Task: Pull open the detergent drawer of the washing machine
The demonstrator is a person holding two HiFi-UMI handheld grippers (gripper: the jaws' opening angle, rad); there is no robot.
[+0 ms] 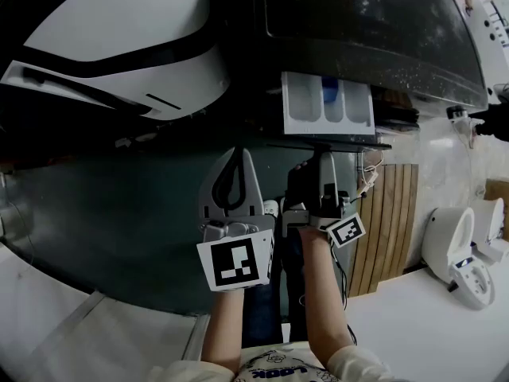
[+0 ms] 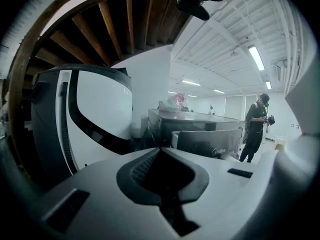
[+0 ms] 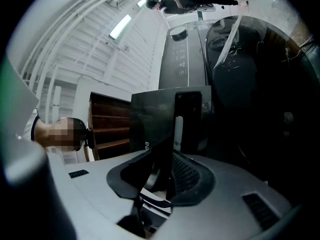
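Nearby, detergent drawer (image 1: 328, 102), slatted panel (image 1: 391, 221), white toilet (image 1: 447, 241)

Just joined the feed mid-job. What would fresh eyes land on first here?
The white detergent drawer stands pulled out of the dark washing machine at top centre of the head view, its compartments showing. Just below it, the right gripper is clamped on the drawer's dark front panel, and the left gripper sits beside it, shut and empty. A big white rounded appliance fills the upper left.
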